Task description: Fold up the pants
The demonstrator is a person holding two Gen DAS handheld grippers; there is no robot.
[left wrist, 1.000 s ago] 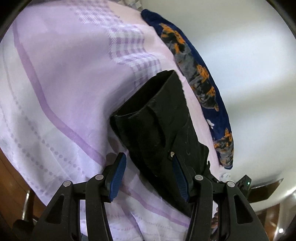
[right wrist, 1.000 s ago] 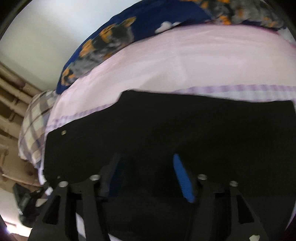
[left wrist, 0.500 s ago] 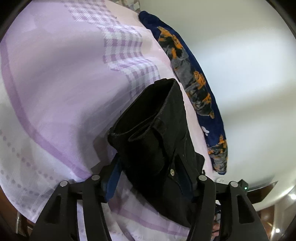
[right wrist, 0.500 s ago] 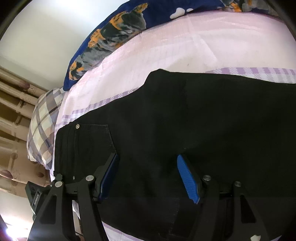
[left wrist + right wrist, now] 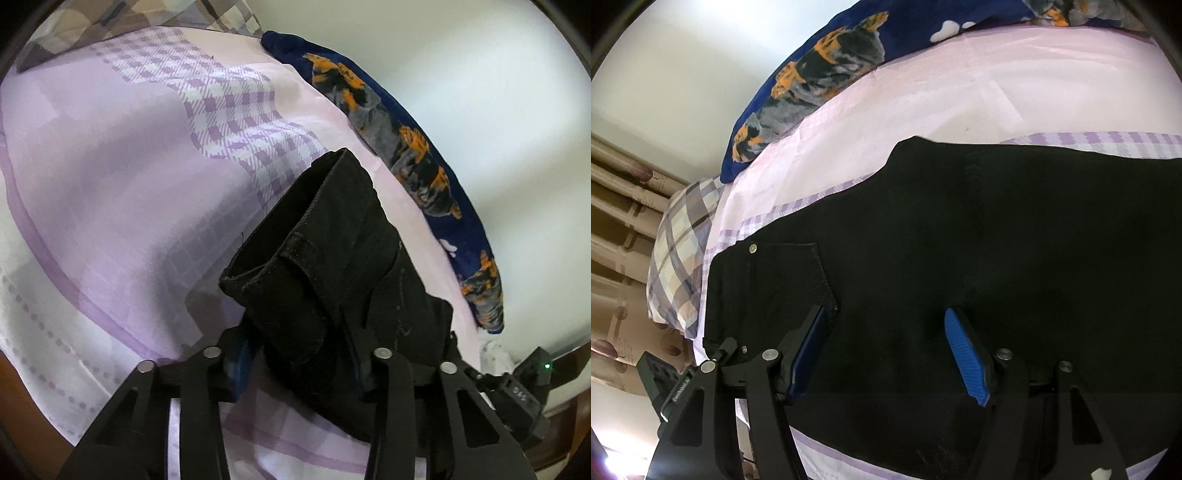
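Note:
Black pants (image 5: 960, 240) lie spread on a lilac bedsheet (image 5: 960, 92). In the right wrist view my right gripper (image 5: 886, 354) is open just above the pants, its blue pads (image 5: 966, 360) apart, left of a back pocket with a metal rivet (image 5: 752, 248). In the left wrist view the waistband end of the pants (image 5: 317, 266) is lifted and bunched between the fingers of my left gripper (image 5: 299, 365). The fabric hides most of the blue pads (image 5: 243, 363), which stand wide apart around it.
A navy blanket with orange and grey cats (image 5: 406, 147) lies along the far edge of the bed by a white wall. A checked pillow (image 5: 676, 251) sits at the head, by curtains. The sheet (image 5: 110, 166) stretches left of the pants.
The left gripper has pushed forward so the bunched end of the pants now sits deep between its fingers. The right gripper has drawn back and up, showing more of the pants and the pocket.

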